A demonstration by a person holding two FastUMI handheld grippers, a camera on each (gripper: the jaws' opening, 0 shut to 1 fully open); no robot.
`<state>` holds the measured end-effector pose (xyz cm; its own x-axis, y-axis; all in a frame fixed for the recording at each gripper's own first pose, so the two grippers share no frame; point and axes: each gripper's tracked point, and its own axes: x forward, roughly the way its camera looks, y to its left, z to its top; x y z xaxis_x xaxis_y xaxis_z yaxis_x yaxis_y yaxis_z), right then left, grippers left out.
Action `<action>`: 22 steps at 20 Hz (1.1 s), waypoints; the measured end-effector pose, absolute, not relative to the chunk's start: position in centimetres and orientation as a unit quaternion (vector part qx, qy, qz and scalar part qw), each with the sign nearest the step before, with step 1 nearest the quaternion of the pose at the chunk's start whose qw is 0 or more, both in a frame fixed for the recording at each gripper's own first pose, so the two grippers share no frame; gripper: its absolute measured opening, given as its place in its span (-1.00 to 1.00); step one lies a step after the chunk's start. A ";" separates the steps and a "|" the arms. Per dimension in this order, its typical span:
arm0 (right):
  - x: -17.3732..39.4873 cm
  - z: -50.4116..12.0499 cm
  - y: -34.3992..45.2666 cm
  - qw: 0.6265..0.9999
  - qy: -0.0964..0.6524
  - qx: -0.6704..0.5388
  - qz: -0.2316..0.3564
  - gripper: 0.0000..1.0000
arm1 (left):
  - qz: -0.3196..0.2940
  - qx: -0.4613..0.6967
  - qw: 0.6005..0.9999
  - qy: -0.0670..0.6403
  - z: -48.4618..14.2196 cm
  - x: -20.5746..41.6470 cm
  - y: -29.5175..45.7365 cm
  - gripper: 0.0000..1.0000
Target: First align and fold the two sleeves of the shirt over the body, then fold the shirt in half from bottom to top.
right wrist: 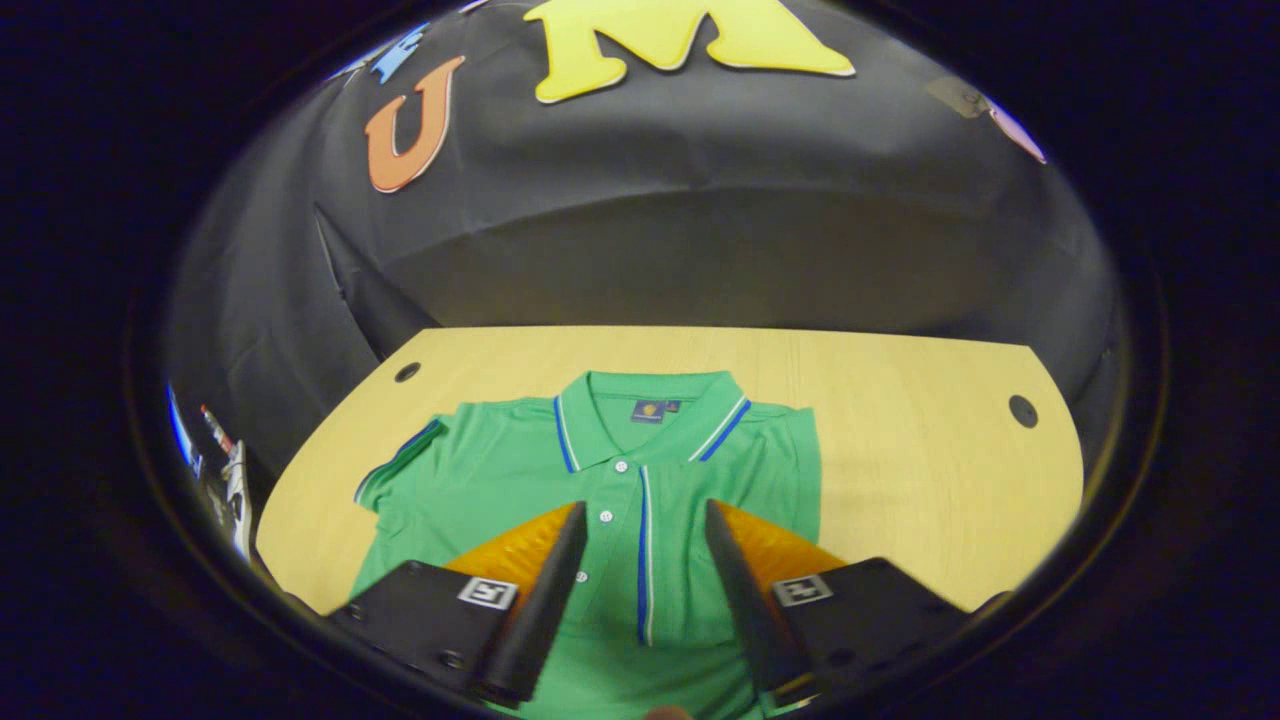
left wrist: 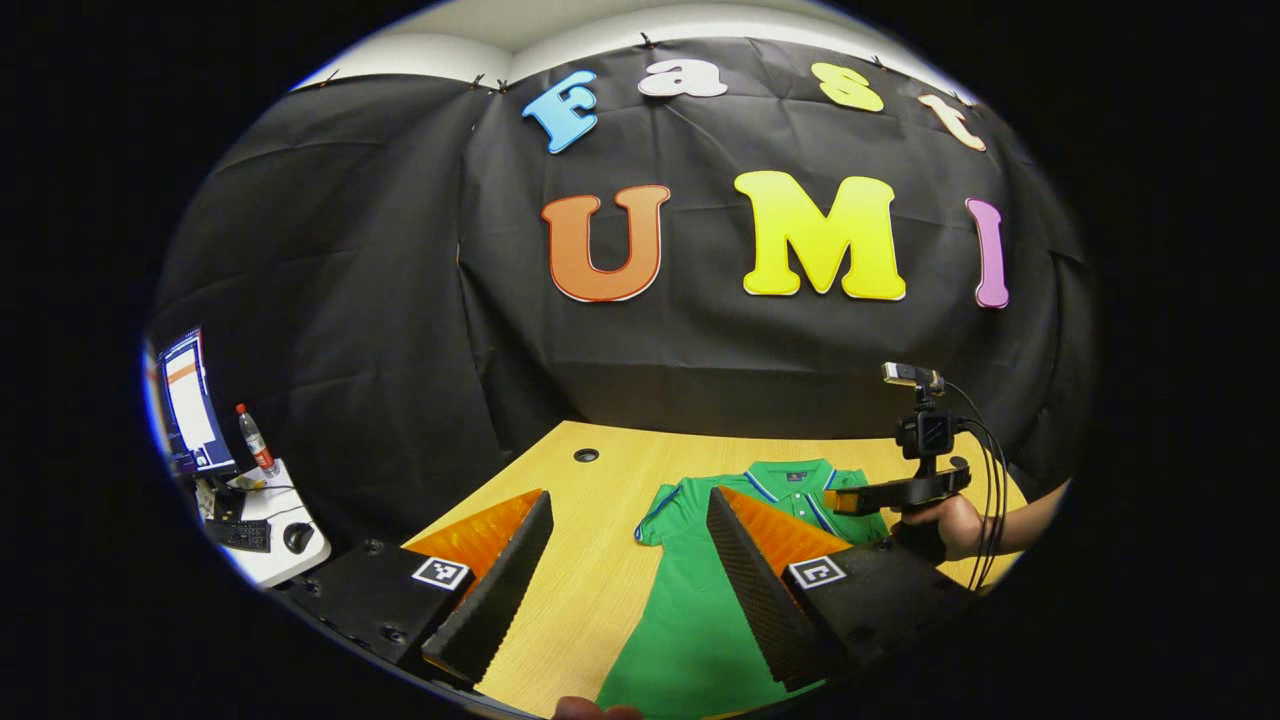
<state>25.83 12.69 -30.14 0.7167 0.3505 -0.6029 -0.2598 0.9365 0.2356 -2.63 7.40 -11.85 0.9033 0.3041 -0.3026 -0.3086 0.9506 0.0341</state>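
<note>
Left gripper (left wrist: pixel 630 505): fingers spread, held over the shirt's left edge, apparently for sleeve work. Right gripper (right wrist: pixel 640 520): fingers spread, empty above the placket. Green shirt (right wrist: pixel 480 470): laid flat on wooden table (right wrist: pixel 920 450), collar farthest, one sleeve extended.

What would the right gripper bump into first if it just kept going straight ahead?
Probably the green polo shirt: the open right gripper points down at its button placket. Depth is hard to judge.
</note>
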 end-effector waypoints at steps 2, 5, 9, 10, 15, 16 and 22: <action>25.0 -28.6 12.0 0.929 0.327 0.081 0.154 0.86 | 0.149 -0.015 0.976 0.157 -12.1 -2.5 7.4 0.99; 23.0 -26.4 10.5 0.936 0.313 0.084 0.136 0.94 | 0.131 -0.033 0.979 0.156 -12.5 -1.9 7.7 0.99; 18.5 -21.5 8.8 0.943 0.292 0.088 0.136 0.86 | 0.080 -0.054 0.979 0.178 -14.8 1.3 7.3 0.99; 17.3 -20.2 8.3 0.945 0.284 0.086 0.137 0.96 | 0.072 -0.056 0.979 0.183 -15.2 1.9 7.8 0.99; 11.3 -14.3 5.8 0.958 0.241 0.087 0.128 0.94 | 0.019 -0.060 0.976 0.208 -18.8 7.1 8.6 0.99; 10.2 -13.5 5.1 0.960 0.236 0.091 0.122 0.84 | 0.004 -0.063 0.973 0.221 -19.8 8.0 8.6 0.98; 4.5 -13.1 2.4 0.961 0.237 0.124 0.069 0.94 | -0.025 -0.054 0.954 0.293 -27.4 13.4 9.9 0.97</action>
<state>4.53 2.36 -13.09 0.8783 0.1910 -0.4383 -0.0731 0.9596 0.2716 13.45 9.87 -27.42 0.8268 -0.0791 -0.5569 0.0161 0.9930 -0.1172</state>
